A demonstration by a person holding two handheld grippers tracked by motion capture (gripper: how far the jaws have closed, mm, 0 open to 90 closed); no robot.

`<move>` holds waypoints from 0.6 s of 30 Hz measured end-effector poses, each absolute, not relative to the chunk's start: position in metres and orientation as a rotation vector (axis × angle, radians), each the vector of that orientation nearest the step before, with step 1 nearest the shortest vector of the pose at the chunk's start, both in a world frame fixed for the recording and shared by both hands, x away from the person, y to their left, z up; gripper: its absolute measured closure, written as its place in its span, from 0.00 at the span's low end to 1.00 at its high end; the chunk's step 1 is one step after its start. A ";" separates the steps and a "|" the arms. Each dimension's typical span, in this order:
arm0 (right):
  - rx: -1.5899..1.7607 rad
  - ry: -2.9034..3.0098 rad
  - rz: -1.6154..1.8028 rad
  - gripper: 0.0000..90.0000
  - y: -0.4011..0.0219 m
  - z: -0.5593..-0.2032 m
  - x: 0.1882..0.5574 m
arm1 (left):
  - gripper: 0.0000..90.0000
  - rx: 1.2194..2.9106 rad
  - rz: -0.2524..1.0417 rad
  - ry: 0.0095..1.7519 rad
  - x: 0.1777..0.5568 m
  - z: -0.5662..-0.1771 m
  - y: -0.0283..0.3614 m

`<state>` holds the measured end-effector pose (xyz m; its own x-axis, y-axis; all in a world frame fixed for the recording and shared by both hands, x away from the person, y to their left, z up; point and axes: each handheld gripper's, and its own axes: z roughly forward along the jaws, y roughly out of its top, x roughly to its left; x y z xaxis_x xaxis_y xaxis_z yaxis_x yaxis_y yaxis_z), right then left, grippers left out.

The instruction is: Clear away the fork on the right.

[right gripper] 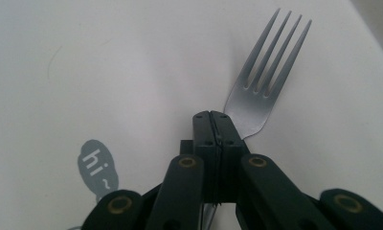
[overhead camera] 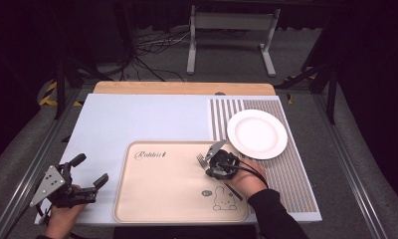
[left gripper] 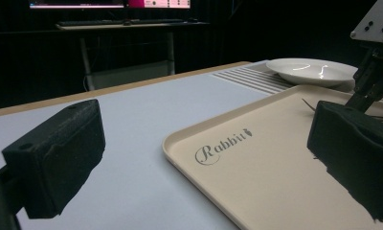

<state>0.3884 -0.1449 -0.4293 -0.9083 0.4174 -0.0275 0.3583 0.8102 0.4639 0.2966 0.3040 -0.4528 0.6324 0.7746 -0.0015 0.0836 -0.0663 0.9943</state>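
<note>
High view: your right gripper (overhead camera: 213, 160), right of centre, pinches a fork (overhead camera: 203, 159) above the beige tray (overhead camera: 137, 199); the white plate (overhead camera: 256, 133) sits just upper right.

Left gripper view: your left gripper (left gripper: 199, 158) is spread wide and empty at the tray's edge.

Right gripper view: the jaws are pressed together on the fork's neck (right gripper: 261, 91), tines pointing to the upper right. That narrow grip could let the fork pivot or slip if you swing fast.

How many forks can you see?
1. A shiny silver metal fork is clamped in the right hand-held gripper over the beige rabbit tray, beside the round white plate. None shows elsewhere on the table.
</note>
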 end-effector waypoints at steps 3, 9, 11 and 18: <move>0.651 2.848 0.708 1.00 -0.151 -0.430 0.391 | 0.00 1.559 0.659 0.741 0.297 -0.453 0.304; 0.698 2.822 0.718 1.00 -0.159 -0.430 0.393 | 0.00 1.563 0.660 0.740 0.297 -0.453 0.304; 0.720 2.810 0.722 1.00 -0.163 -0.430 0.394 | 0.00 1.563 0.660 0.739 0.297 -0.453 0.304; 0.764 2.776 0.734 1.00 -0.173 -0.431 0.398 | 0.00 1.563 0.658 0.738 0.297 -0.453 0.304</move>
